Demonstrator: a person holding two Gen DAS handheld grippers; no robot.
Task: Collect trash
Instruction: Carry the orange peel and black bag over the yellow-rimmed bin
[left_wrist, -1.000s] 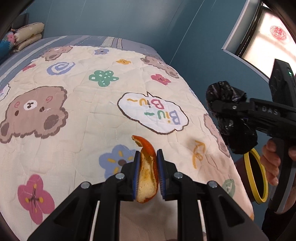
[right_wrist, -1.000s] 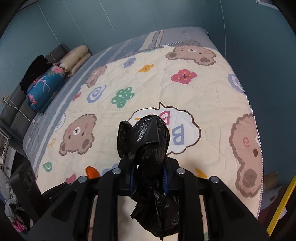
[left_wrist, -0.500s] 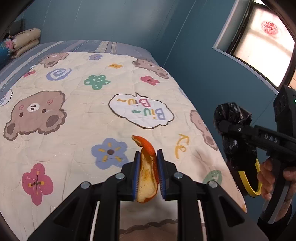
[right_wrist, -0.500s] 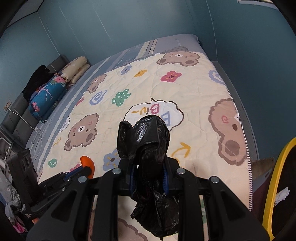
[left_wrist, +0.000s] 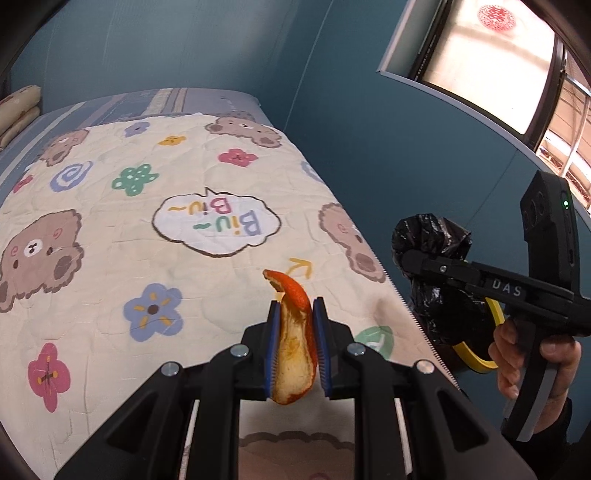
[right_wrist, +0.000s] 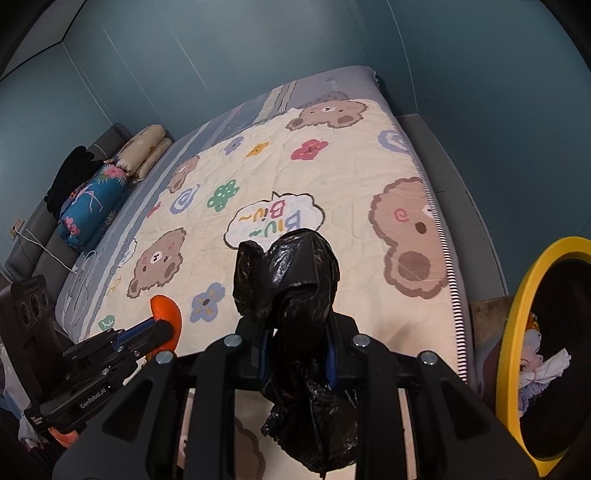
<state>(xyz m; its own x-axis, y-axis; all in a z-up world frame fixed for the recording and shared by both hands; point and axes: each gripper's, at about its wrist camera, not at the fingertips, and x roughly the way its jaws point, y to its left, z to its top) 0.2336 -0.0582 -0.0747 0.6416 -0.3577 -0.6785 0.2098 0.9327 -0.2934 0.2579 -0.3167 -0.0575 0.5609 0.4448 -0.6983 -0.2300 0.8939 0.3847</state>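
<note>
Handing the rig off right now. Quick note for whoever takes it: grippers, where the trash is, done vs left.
Left gripper: shut on the orange peel, held above the quilt.
Right gripper: shut on the crumpled black plastic bag, at the bed's edge.
Yellow-rimmed bin: on the floor beside the bed, right of the right gripper; some white and pale scraps show inside.
Done: both pieces are picked up off the bed.
Left: carry each to the bin and drop it in. No other trash shows on the quilt.
</note>
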